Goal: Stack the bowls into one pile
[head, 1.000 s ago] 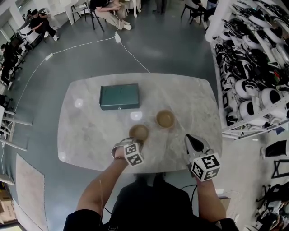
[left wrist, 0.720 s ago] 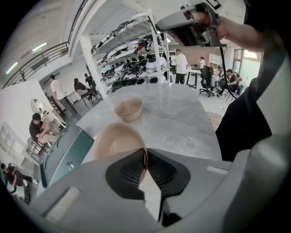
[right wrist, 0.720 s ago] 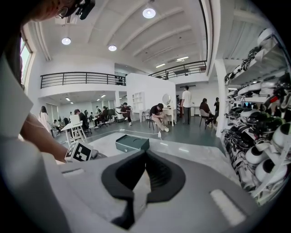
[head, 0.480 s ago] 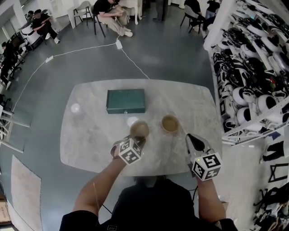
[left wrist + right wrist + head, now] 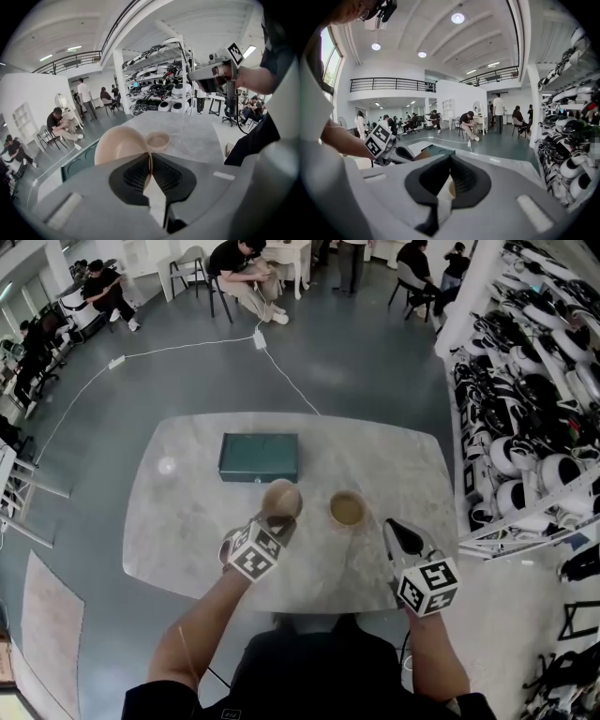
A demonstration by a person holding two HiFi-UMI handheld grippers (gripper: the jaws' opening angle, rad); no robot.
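**Two round, tan bowls.** The first bowl [image 5: 282, 498] is held clear of the bench [image 5: 187, 521]. Its rim is pinched between the closed jaws of the left claw [image 5: 150, 161]. It is tilted steeply, so only its smooth outer wall is seen. The second bowl [image 5: 347, 510] is set upright on the bench with its opening upward and its inside paler. It lies just right of the first bowl and apart from it.
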